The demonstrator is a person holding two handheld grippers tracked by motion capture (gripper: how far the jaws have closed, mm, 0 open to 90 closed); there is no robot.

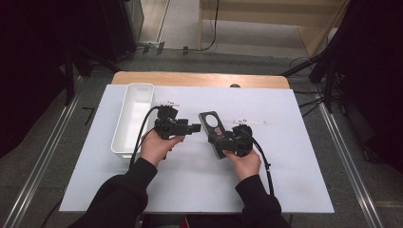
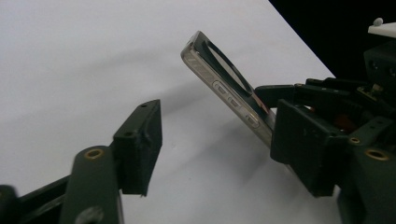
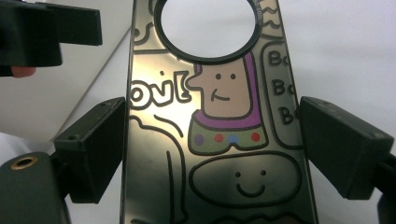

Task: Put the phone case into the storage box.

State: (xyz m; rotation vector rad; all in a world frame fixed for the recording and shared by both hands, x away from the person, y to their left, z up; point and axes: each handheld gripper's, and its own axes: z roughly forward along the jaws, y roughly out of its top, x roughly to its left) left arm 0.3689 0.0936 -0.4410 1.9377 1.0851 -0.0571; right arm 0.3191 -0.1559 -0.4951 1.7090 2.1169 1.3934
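Note:
A phone case [image 1: 212,122] with a cartoon print and a round camera hole is held off the white table [image 1: 190,180], tilted. My right gripper [image 1: 217,141] is shut on it. In the right gripper view its two pads [image 3: 95,149] press on the long edges of the phone case [image 3: 219,93]. My left gripper [image 1: 196,128] comes in from the left, pointing at the case. Its jaws stand open in the left gripper view, and the phone case [image 2: 219,84] slants down behind the right-hand jaw, with its side buttons showing. The left gripper [image 2: 222,140] has no grip on anything.
A long white bin [image 1: 135,114] stands at the left of the table, close behind the left hand. The table's wooden far edge [image 1: 199,79] shows beyond the white sheet. A small white strip [image 1: 249,122] lies past the right gripper.

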